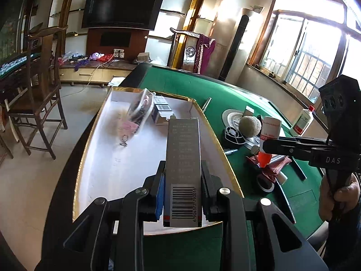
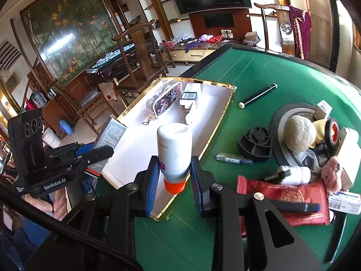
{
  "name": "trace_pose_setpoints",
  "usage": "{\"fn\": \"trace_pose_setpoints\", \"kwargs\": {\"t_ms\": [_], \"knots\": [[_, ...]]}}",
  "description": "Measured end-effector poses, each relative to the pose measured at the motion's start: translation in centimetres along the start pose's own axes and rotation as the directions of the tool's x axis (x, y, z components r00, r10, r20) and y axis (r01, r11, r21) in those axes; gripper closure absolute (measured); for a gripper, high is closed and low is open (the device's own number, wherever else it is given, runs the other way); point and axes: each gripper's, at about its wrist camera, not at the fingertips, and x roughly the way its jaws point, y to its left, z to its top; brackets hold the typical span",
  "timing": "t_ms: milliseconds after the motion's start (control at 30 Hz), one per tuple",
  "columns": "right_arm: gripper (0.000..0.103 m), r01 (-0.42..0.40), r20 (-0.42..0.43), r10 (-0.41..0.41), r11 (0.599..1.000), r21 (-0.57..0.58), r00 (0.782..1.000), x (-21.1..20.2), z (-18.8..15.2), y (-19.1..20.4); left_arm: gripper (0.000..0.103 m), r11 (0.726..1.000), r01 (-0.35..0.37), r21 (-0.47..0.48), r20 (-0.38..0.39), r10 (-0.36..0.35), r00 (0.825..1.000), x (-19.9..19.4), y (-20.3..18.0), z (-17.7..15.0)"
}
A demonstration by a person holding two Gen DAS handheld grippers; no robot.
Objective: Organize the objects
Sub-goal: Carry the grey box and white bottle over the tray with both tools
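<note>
Your left gripper (image 1: pixel 182 176) has its jaws clamped on the grey carton (image 1: pixel 183 158), held over the near end of the white tray (image 1: pixel 126 164). Your right gripper (image 2: pixel 174 180) jaws are clamped on the white bottle (image 2: pixel 174 149), orange cap down, above the tray's right edge. The clutter pile (image 2: pixel 304 158) sits on the green desk (image 2: pixel 259 72), right of the tray.

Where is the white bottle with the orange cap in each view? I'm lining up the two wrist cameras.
Left wrist view: white bottle with the orange cap at right, cap down, clamped in the right gripper.
Right wrist view: centre, cap toward the camera, between the gripper's pads.
Shared landmark: the gold-rimmed white tray.
</note>
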Motion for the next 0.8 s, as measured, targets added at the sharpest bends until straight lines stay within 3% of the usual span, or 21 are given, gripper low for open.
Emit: {"fn": "trace_pose_setpoints", "kwargs": {"t_ms": [300, 800], "knots": [[0.078, 0.025, -0.045, -0.023, 0.999, 0.031, 0.999, 3.3, 2.6, 0.0, 0.08, 0.996, -0.085, -0.02, -0.036, 0.084, 0.996, 2.0, 5.3, 2.5], [0.078, 0.061, -0.132, -0.052, 0.996, 0.064, 0.99, 8.2, 4.9, -1.1, 0.08, 0.996, -0.086, -0.029, -0.103, 0.082, 0.991, 5.5, 7.9, 4.6]]}}
